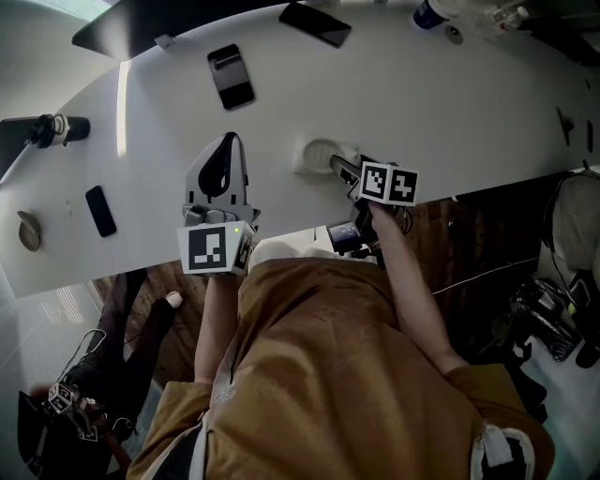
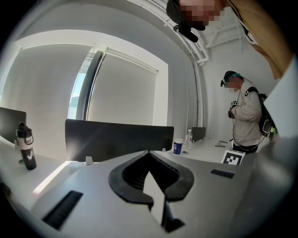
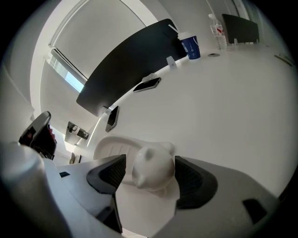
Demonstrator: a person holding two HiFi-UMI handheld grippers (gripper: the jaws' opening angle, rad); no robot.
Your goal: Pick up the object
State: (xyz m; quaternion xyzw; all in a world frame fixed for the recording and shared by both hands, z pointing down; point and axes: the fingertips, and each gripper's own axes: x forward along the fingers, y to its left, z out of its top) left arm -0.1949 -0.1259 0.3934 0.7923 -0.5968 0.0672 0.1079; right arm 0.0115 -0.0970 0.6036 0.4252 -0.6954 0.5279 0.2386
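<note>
**Bear figure bracketed, lift not yet made**

The right gripper has its jaws spread, one on each side of a single white bear-shaped figure. The figure sits squarely between the pads. A thin gap shows at the left pad, and the right pad looks close to touching. Just beyond the figure, away from the gripper, lies a white oval ribbed dish, and whether the two are one piece cannot be told. Both rest on the white table.

By the look of it, the approach is done. The squeeze and the lift are still to come.

The left gripper is held beside the right one. Its jaws are pressed together with nothing between them, and it plays no part in the grasp.

Farther out on the table there are three dark phones. One lies ahead of the left gripper, one is off to its left, and one is far ahead of the right gripper. One dark bottle stands far to the left. One blue cup and one clear water bottle stand at the far edge. A second person stands beyond them.
</note>
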